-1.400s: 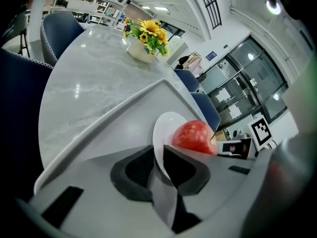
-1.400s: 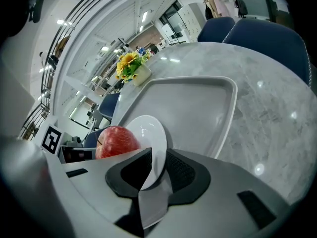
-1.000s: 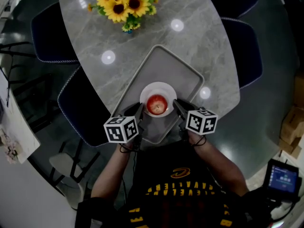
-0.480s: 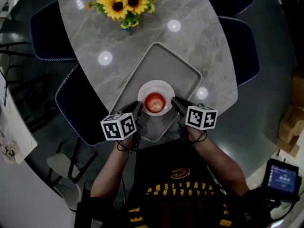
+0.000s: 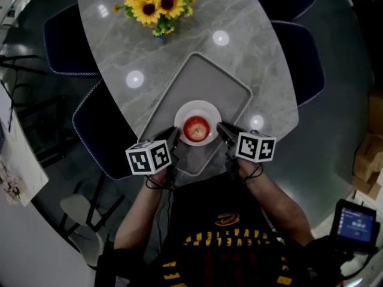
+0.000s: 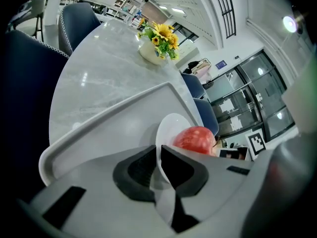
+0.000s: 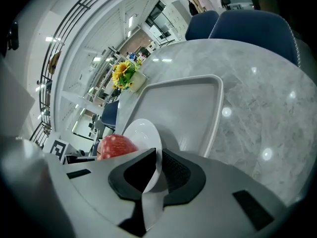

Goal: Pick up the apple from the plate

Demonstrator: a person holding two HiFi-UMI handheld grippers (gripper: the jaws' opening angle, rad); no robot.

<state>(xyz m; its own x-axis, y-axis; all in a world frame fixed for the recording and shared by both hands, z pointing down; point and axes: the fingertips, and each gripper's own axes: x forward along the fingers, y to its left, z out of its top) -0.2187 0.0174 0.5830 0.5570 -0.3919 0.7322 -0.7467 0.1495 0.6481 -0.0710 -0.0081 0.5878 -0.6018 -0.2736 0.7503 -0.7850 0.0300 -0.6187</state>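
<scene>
On the grey marble bench [image 5: 179, 46], inside the grey tray [image 5: 221, 82]: white plate [image 5: 197, 107] with the red apple [image 5: 196, 128] in its middle.

Readable text: little. My shirt [image 5: 227, 238] has yellow lettering, upside down in the head view, not clear enough to quote. Marker cubes [image 5: 148, 158] carry black-and-white squares only. The small screen [image 5: 357, 223] at lower right shows lines too small to read.

The apple is roundish, with no long axis I can call. Its top faces up at the head view. There's a pale spot there, dimple or glare, can't tell.

Left tongs [image 5: 173, 137] pinch the plate's left rim and right tongs [image 5: 222, 129] pinch its right rim. In both gripper views the rim sits edge-on between the dark pads, with the apple just beyond and touched by neither.

Sunflowers [image 5: 157, 0] are at the bench's far end, well apart from the tray.
</scene>
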